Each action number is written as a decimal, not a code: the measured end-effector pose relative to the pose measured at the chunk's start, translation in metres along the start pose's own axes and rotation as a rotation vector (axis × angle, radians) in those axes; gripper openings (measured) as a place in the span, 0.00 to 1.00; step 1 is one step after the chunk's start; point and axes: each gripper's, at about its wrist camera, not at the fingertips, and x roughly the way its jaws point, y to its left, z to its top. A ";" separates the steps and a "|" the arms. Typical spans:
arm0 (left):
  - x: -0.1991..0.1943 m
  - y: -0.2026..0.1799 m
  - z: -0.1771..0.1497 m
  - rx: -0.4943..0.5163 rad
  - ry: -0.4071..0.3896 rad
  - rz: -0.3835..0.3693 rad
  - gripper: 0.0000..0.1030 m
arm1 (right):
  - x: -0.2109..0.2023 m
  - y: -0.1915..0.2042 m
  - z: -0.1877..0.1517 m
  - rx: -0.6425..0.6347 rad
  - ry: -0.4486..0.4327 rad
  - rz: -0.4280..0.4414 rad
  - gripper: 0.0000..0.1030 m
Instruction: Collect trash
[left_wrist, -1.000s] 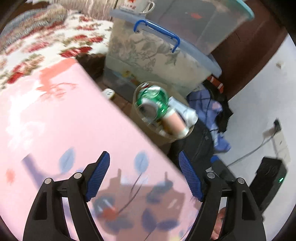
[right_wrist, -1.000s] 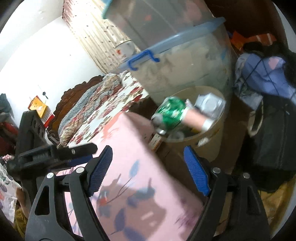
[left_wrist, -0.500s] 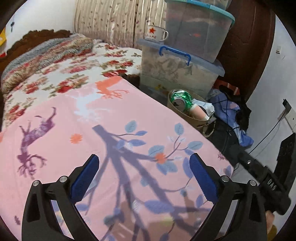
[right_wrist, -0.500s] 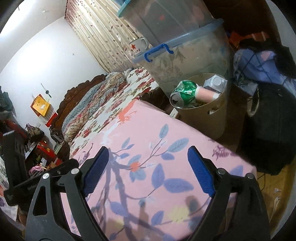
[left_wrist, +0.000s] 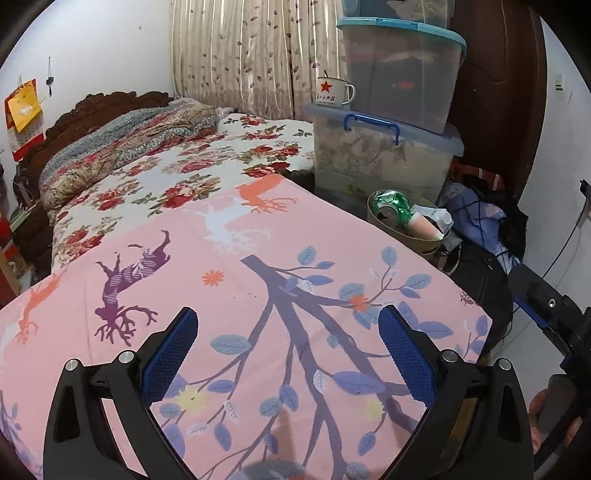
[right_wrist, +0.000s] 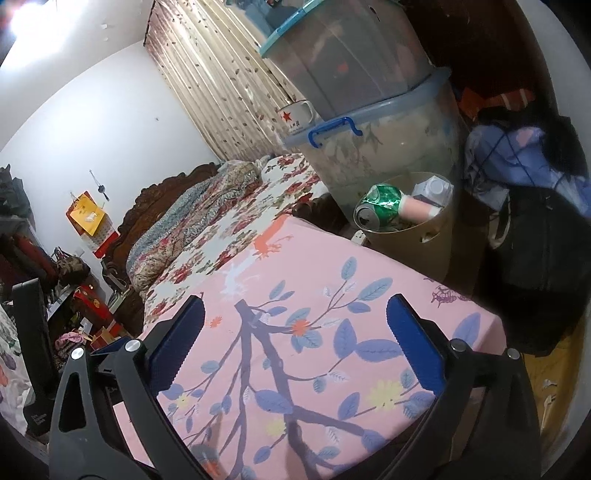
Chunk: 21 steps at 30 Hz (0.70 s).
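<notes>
Both pulled well back over the pink counter (left_wrist: 258, 258) since a second ago: left tongs (left_wrist: 288, 350) and right tongs (right_wrist: 295, 339) gaping wide, gripping nothing. No trash visible on the cloth, so probably finished. Beyond the far edge, tan bin (right_wrist: 424, 236) holding crushed green can (right_wrist: 380, 203), pink cup (right_wrist: 415, 210), white carton (right_wrist: 434, 190).

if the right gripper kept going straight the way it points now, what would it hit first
Most likely the pink tablecloth: the open right gripper angles down over it, with nothing between its fingers. The trash bin sits beyond the far edge, off to the right, though depth is hard to judge.
</notes>
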 end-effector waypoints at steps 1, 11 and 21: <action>-0.002 0.000 -0.001 -0.001 -0.002 0.002 0.92 | -0.002 0.001 -0.001 -0.002 0.000 0.000 0.95; -0.019 0.004 -0.005 -0.020 -0.025 0.020 0.92 | -0.003 0.006 -0.009 0.018 0.033 0.001 0.96; -0.030 0.000 -0.007 -0.005 -0.048 0.037 0.92 | -0.012 0.010 -0.010 0.029 0.016 0.014 0.97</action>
